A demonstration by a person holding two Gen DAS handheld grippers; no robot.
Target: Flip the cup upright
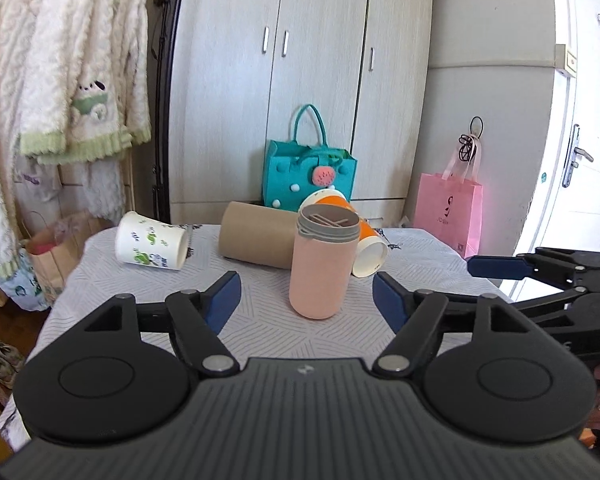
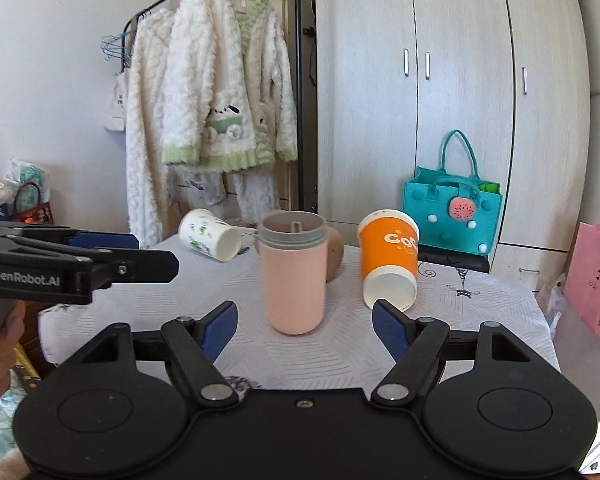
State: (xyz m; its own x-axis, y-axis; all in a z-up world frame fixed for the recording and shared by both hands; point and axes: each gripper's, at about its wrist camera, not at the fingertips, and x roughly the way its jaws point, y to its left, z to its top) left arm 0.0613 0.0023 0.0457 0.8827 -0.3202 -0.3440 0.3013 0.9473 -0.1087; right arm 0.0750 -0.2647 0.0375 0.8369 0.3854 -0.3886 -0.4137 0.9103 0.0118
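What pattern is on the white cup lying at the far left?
Small green plant-like prints on the white cup, clearest in the left wrist view.

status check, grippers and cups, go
Both hand-held grippers open, empty. Pink cylindrical cup upright between fingers. White and orange paper cups lying tipped.

I count 4 cups on the patterned tablecloth (image 1: 260,320): 1 pink upright tumbler w/ grey rim (image 1: 320,276), 1 orange paper cup (image 2: 388,256), 1 white green-print paper cup (image 1: 152,246), 1 brown cardboard tube (image 1: 256,240); 2 bags behind: teal felt (image 1: 308,176), pink paper (image 1: 450,210)
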